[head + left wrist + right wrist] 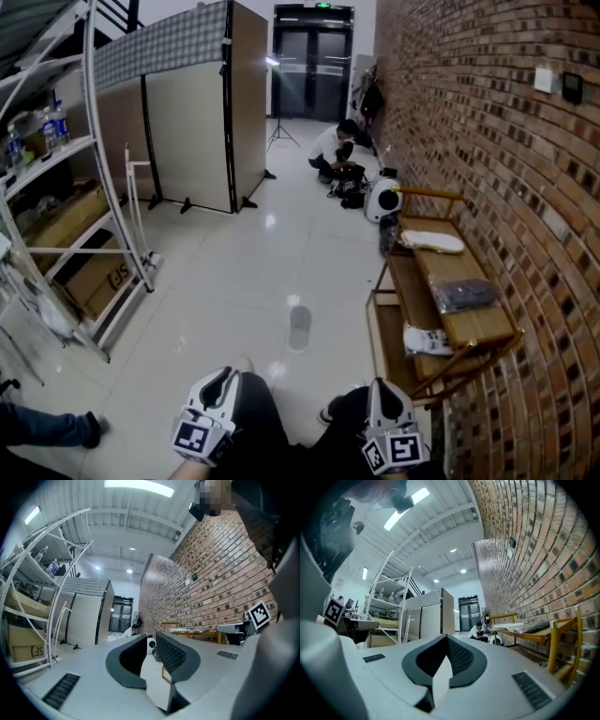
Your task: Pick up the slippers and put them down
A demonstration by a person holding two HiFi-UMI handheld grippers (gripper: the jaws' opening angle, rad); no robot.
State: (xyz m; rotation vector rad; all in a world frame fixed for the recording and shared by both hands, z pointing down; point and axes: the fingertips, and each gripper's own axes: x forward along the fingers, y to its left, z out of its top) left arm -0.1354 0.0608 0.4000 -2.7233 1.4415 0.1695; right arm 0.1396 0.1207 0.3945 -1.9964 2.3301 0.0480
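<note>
A pair of white slippers (pixel 432 241) lies on the top of a wooden rack (pixel 487 327) along the brick wall. In front of them on the same shelf is a dark grey pair in a clear bag (pixel 464 294), and a white bagged item (pixel 427 339) sits on the lower shelf. A grey slipper-shaped thing (pixel 299 328) lies on the floor. My left gripper (pixel 222 380) (pixel 151 637) is held low near my body, its jaws a narrow gap apart with nothing between. My right gripper (pixel 387 389) (pixel 445 637) points level along the wall, jaws closed tip to tip and empty.
A white metal shelving unit (pixel 70 150) with boxes and bottles stands at the left. Folding partition screens (pixel 192 141) stand further back. A person (pixel 330 150) crouches by bags and a white round appliance (pixel 382 199) near the far doors. Someone's leg (pixel 47 427) shows at the lower left.
</note>
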